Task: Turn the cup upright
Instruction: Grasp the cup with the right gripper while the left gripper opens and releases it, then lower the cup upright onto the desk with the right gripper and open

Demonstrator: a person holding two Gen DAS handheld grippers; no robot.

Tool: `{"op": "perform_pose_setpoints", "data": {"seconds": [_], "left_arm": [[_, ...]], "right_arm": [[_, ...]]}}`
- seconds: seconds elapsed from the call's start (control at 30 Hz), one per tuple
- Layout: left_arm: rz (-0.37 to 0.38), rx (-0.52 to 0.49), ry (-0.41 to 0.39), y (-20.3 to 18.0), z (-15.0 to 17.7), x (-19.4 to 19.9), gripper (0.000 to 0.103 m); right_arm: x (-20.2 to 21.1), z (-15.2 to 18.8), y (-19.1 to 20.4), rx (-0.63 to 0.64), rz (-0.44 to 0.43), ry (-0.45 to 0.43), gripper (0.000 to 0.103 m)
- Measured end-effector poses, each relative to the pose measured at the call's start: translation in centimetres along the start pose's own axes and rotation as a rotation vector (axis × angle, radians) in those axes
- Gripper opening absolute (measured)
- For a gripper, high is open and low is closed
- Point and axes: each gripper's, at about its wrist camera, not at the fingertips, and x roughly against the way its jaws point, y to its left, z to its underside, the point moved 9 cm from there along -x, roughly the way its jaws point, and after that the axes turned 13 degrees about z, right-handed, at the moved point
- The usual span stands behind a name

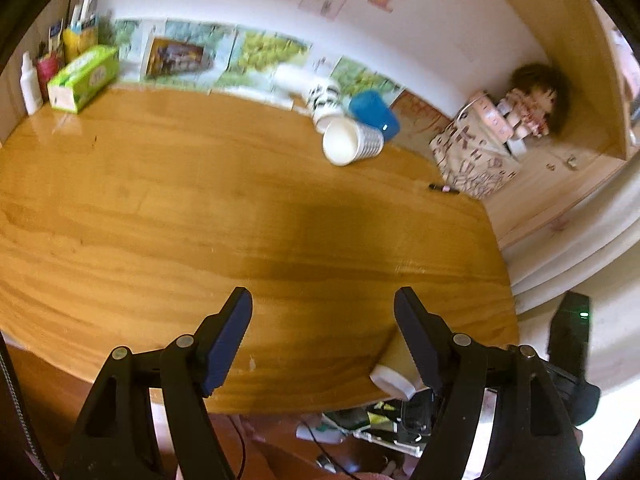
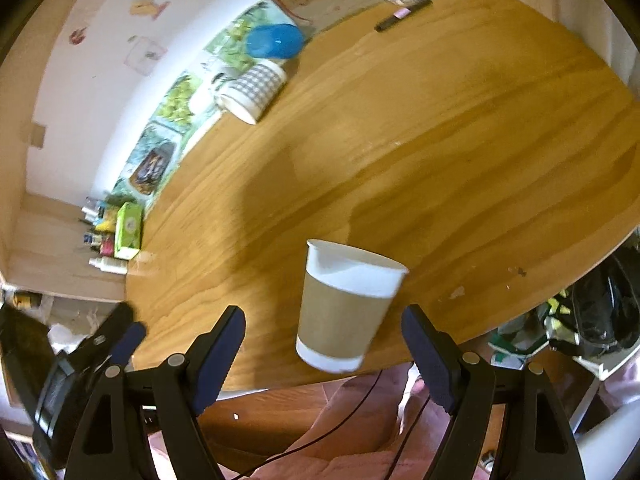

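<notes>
Nearest us, our left gripper [image 1: 323, 308] hangs released over the bare near part of the wooden surface [image 1: 160, 208], holding nothing. Further right, our right gripper [image 2: 323, 328] is likewise spread wide, and the paper cup [image 2: 344, 308] sits just ahead between its fingers, at the near edge of the surface, mouth up as far as we can tell. Well beyond, a checked cup [image 2: 252, 90] lies on its side beside a blue cup [image 2: 276, 42]. We judge the flip done or nearly so; next we would draw clear without nudging it.
</notes>
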Motion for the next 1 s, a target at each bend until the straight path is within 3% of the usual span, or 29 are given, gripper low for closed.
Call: {"op": "perform_pose_setpoints", "data": {"seconds": [0.2, 0.53, 1.0], "left_arm": [[0.018, -0.075, -0.015, -0.4, -1.1, 0.3, 0.077], [0.041, -0.154, 0.030, -0.7, -2.4, -0.6, 0.077], [0.063, -0.194, 0.003, 0.3, -5.3, 0.5, 0.077]], "right_arm": [[-2.0, -0.6, -1.7, -0.110, 0.014, 0.051, 0.081], [-3.6, -1.4, -2.3, -0.188, 0.059, 0.049, 0.077], [-5.2, -2.7, 1.4, -0.112, 0.114, 0.016, 0.071]]}}
